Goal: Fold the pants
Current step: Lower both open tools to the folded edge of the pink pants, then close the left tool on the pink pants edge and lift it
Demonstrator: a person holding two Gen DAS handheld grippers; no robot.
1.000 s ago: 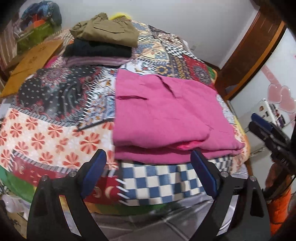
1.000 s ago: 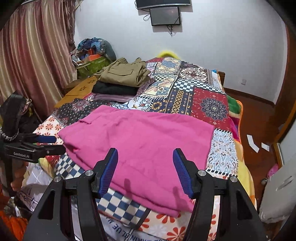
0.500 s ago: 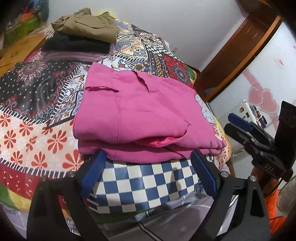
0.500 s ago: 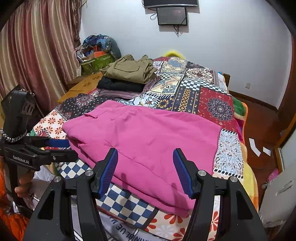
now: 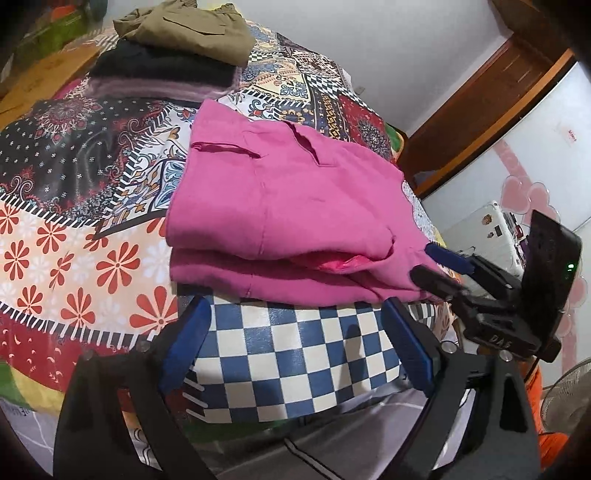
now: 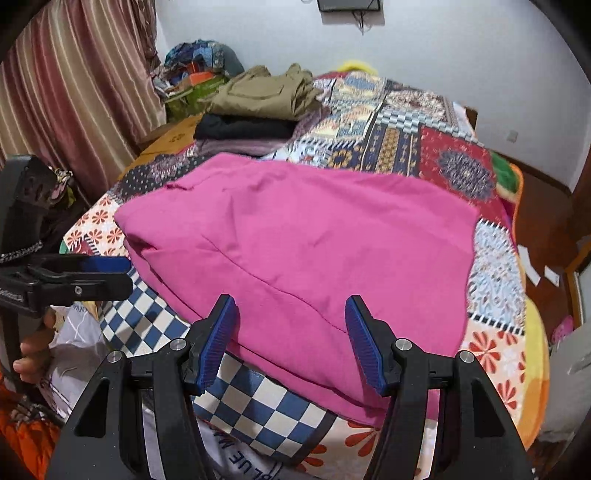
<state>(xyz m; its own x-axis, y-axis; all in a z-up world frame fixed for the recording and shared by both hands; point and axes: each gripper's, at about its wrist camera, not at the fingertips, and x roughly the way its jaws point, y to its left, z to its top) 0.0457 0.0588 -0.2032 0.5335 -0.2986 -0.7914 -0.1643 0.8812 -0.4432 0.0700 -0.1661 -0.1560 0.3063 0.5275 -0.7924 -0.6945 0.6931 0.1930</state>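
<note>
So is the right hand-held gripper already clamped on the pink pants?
No, the right hand-held gripper is open just above the near edge of the pink pants, holding nothing.

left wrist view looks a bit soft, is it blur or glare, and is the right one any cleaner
Left wrist view: the khaki clothes at the far end are smeared by blur, with soft sheen on the dark patch of the bedspread. Right wrist view: pink pants evenly lit, no glare; edges bowed by fisheye, corners vignetted black.
</note>
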